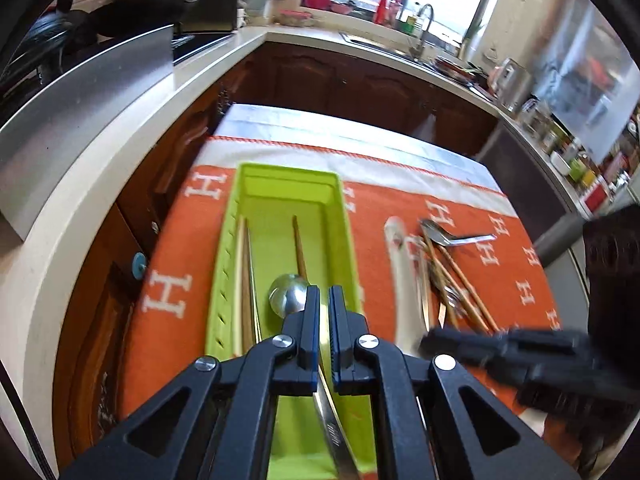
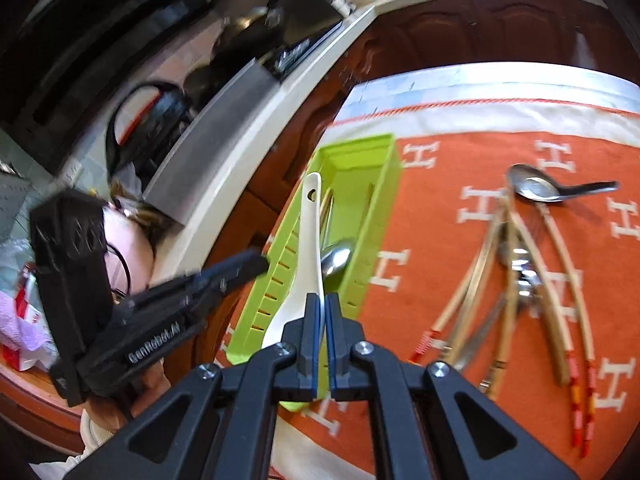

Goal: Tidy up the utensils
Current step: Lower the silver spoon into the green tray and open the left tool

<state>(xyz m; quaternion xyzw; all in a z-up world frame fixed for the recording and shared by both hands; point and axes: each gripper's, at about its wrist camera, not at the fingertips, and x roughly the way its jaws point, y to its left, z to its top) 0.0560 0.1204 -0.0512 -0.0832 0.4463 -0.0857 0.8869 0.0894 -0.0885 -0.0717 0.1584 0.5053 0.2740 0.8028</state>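
Left tool (image 1: 324,300): fingers nearly together, narrow gap, and a metal spoon (image 1: 286,294) runs through it — handle passes between the pads, bowl sticks out just past the left fingertip. Reads as clamped on the spoon handle. It sits over the near end of the green tray (image 1: 230,280).

Right tool (image 2: 322,306): fingers pressed almost shut on the bowl end of a white ceramic spoon (image 2: 306,248); thin edge of the spoon sits between the pads. Spoon handle points away from the tool, over the tray's slotted long wall (image 2: 280,276).

Tray contents: wooden chopsticks (image 1: 244,276) along the slotted side, one more chopstick (image 1: 300,248) down the middle, metal spoon bowl above the floor.

Tray lies on the orange H-pattern cloth (image 1: 168,292) covering the surface, toward its left edge.

Further right on the cloth, well apart from the tray: loose pile of chopsticks and metal cutlery (image 2: 520,276), overlapping. Just beyond the pile, a single metal spoon (image 2: 536,188), bowl up, touching the pile's far end.

Past the surface's far edge: dark wood cabinets (image 1: 360,80).
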